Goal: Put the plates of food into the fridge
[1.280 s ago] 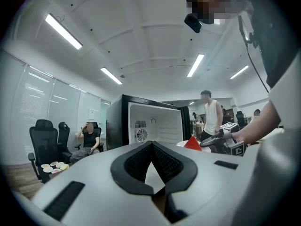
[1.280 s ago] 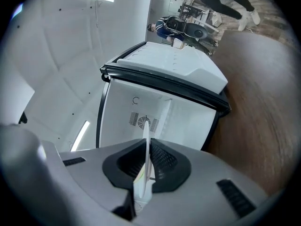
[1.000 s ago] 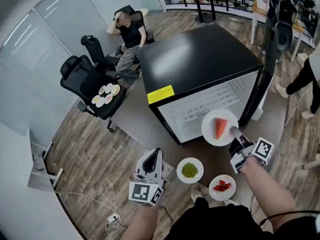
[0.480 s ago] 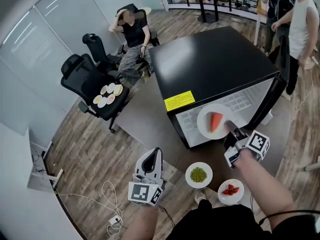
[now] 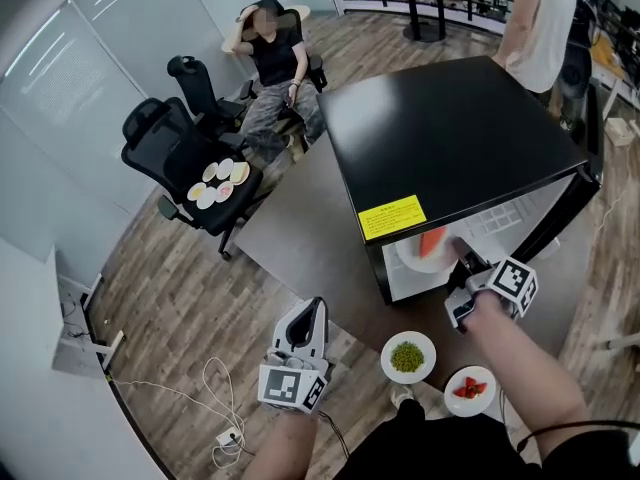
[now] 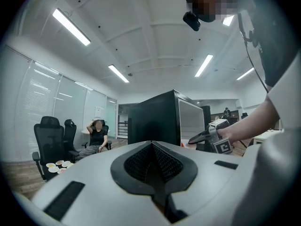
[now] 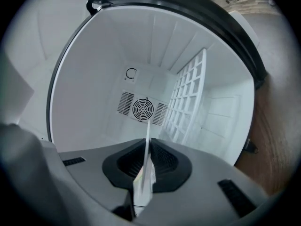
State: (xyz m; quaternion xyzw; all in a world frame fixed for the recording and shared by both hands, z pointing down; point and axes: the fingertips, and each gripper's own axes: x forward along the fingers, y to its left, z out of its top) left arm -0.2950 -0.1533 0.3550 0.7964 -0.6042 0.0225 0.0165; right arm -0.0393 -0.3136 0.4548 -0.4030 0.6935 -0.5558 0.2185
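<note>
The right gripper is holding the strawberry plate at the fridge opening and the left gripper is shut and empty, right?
Wrong plate. In the head view the right gripper holds the plate with a red wedge, seemingly watermelon; the strawberry plate sits on the floor. The rest stands: it is at the fridge opening, and the left gripper is shut and empty.

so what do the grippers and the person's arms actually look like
They match: the left gripper and right gripper each have a pale grey moulded shell with dark ribbed pads inside. Each carries a cube of black-and-white square markers. The forearms are bare, with no sleeves or gloves showing. A thin black cable loops by the right arm.
</note>
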